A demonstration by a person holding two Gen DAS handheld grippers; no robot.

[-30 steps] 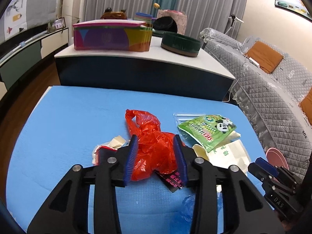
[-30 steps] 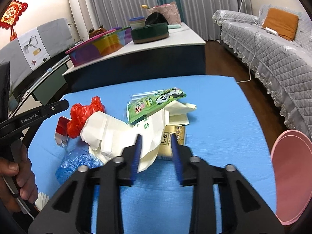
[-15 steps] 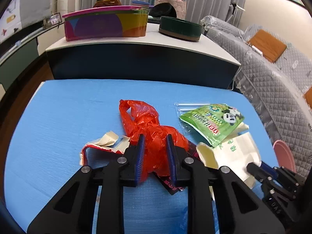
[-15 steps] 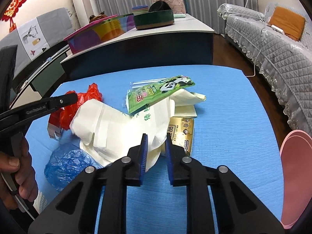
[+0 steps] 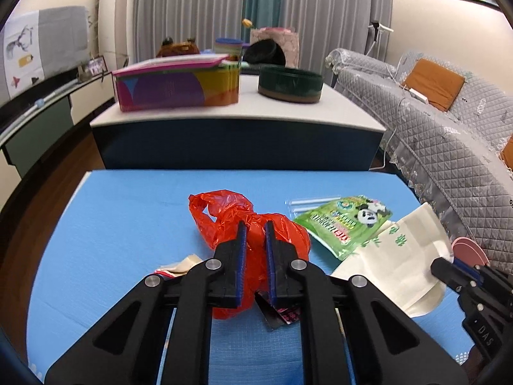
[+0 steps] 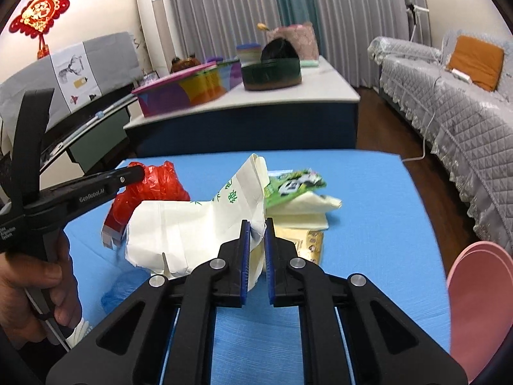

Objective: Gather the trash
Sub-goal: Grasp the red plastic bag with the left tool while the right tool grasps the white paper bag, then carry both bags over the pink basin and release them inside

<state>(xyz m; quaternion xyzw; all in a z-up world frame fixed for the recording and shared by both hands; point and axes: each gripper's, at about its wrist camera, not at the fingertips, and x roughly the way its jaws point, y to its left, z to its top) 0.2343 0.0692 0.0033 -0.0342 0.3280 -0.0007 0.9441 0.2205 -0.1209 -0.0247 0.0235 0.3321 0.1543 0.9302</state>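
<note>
Red plastic bag (image 5: pixel 256 224) is pinched in my left tongs (image 5: pixel 255 234), cream paper bag (image 6: pixel 192 224) in my right tongs (image 6: pixel 255 234); green wrapper (image 5: pixel 343 221) and scraps remain on the tabletop (image 5: pixel 128 211).

Home living room: quilt-covered sofa (image 6: pixel 465 109), floor-length curtains (image 5: pixel 320 16), standing air conditioner (image 6: pixel 157 22), red knot ornament (image 6: pixel 38 16) on wall.

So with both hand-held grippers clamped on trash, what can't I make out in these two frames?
- Dark wrapper, left wrist view: mostly hidden under the red bag and left hand-held gripper.
- Blue bag, right wrist view: covered by the white paper bag.
- Pink disc: cut off by the frame edge.
</note>
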